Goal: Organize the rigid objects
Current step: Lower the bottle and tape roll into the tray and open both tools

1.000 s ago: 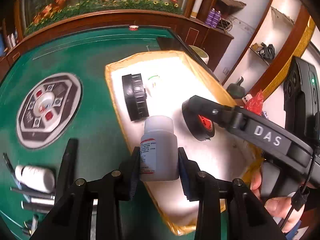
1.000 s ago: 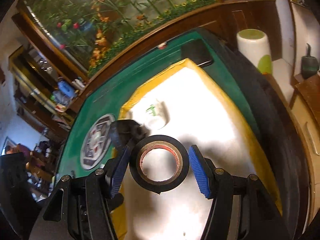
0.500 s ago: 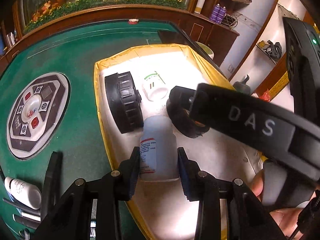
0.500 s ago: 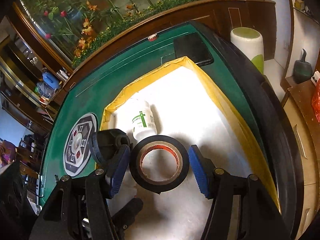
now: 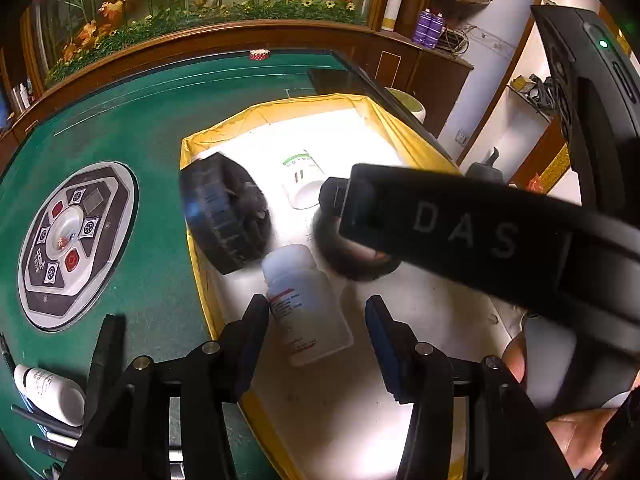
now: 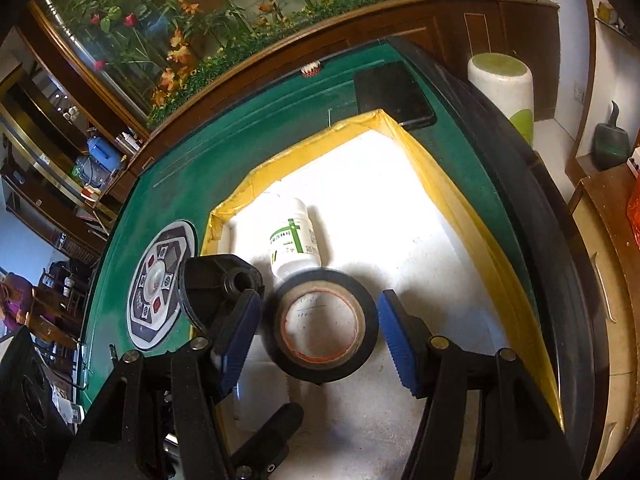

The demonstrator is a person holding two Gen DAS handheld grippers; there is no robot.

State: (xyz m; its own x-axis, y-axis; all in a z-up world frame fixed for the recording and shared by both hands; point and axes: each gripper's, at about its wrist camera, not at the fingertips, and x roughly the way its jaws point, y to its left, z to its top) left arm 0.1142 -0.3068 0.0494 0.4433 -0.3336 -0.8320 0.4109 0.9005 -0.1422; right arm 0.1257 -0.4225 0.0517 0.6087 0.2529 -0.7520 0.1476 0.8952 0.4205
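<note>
A white bottle with a red label [image 5: 308, 308] lies tilted on the floor of the yellow-rimmed white tray [image 5: 198, 256]. It sits between the fingers of my left gripper [image 5: 316, 308], whose jaws are opening; the right pad stands clear of it. My right gripper [image 6: 320, 316] is shut on a black tape roll [image 6: 320, 360], low over the tray. In the left wrist view its black finger [image 5: 460, 224] crosses above the tape roll [image 5: 352, 260]. A black ribbed disc [image 5: 224, 216] and a white green-labelled bottle [image 6: 294, 236] lie further back in the tray.
The tray rests on a green table with a round control panel [image 5: 76, 240] in its middle. A white bottle [image 5: 48, 392] and pens lie at the near left. A dark phone [image 6: 392, 92] lies behind the tray. A hand [image 5: 560, 432] holds the right gripper.
My left jaws have spread, and the red-labelled bottle, gripped upright before, now lies tilted on the tray. The right gripper carried the tape roll closer to the green-labelled bottle.
</note>
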